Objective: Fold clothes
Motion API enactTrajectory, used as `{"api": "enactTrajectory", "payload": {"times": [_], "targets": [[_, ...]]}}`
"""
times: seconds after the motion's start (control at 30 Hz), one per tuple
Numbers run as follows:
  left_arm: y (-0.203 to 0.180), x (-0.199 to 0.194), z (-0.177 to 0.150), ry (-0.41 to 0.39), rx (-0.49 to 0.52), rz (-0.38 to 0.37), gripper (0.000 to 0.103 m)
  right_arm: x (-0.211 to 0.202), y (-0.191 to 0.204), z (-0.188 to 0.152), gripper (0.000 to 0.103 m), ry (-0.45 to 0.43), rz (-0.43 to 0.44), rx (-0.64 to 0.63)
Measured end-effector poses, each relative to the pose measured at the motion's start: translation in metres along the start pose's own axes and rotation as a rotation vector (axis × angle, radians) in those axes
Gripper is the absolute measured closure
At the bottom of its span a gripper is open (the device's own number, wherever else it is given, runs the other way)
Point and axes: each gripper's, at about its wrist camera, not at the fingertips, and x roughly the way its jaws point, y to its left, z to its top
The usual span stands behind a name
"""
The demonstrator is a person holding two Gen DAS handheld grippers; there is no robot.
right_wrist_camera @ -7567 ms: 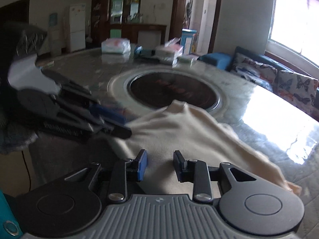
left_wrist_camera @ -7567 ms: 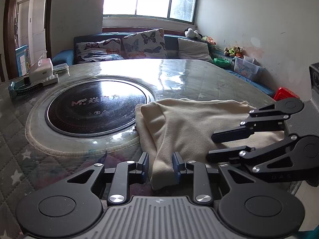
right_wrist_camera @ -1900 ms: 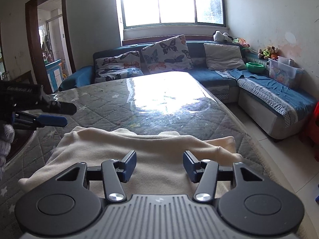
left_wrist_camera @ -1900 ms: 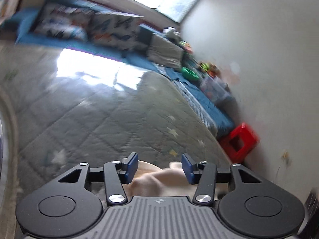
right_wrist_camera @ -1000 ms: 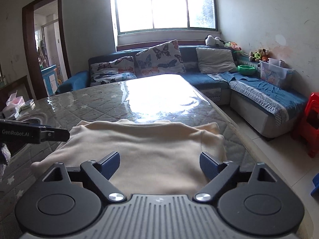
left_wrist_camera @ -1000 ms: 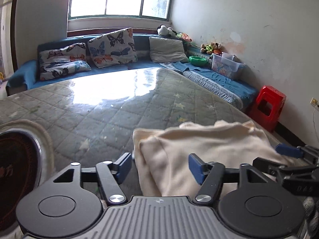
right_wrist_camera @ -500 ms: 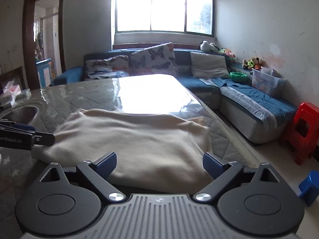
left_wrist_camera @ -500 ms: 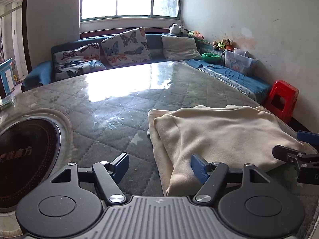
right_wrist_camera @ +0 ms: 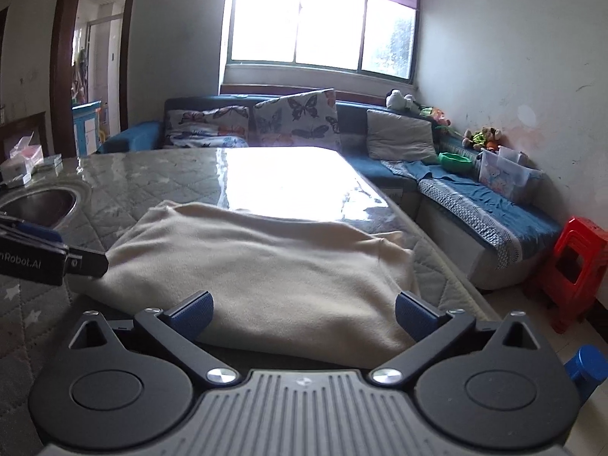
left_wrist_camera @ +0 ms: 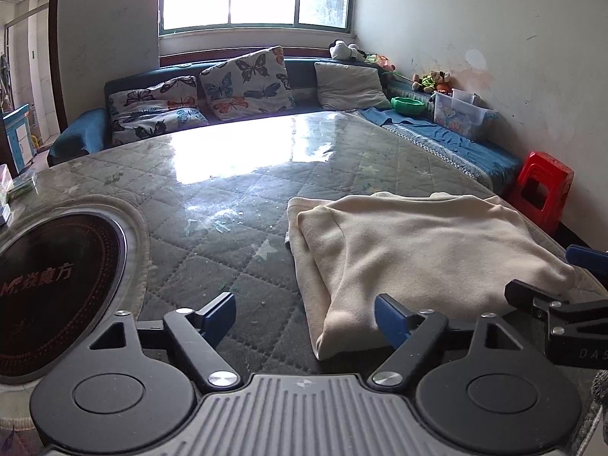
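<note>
Left tongs (left_wrist_camera: 304,317) and right tongs (right_wrist_camera: 304,313), jaws just spreading wider, grip nothing. The folded cream garment (left_wrist_camera: 425,250) lies at the table's (left_wrist_camera: 235,205) right edge. Only the left view shows the dark round hotplate (left_wrist_camera: 57,288), lower left.

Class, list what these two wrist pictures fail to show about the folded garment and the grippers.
- Garment: near edge hidden behind the right gripper body, right wrist view.
- Right gripper: cut off by the picture edge, left wrist view.
- Left gripper: only one side in frame, right wrist view.
- Garment type: folded, unclear.
</note>
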Motion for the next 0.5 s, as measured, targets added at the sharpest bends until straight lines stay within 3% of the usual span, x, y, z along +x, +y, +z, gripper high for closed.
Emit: {"api": "enactTrajectory", "payload": {"times": [0.23,0.5], "targets": [[-0.001,-0.012,-0.007,0.000,0.006,0.009,0.001,-0.010,0.001,-0.006,0.000,0.003,-0.001,0.034],[-0.005,-0.018,-0.017,0.027,0.004,0.001,0.000,-0.017,0.006,-0.013,0.000,0.019,0.001,0.017]]}}
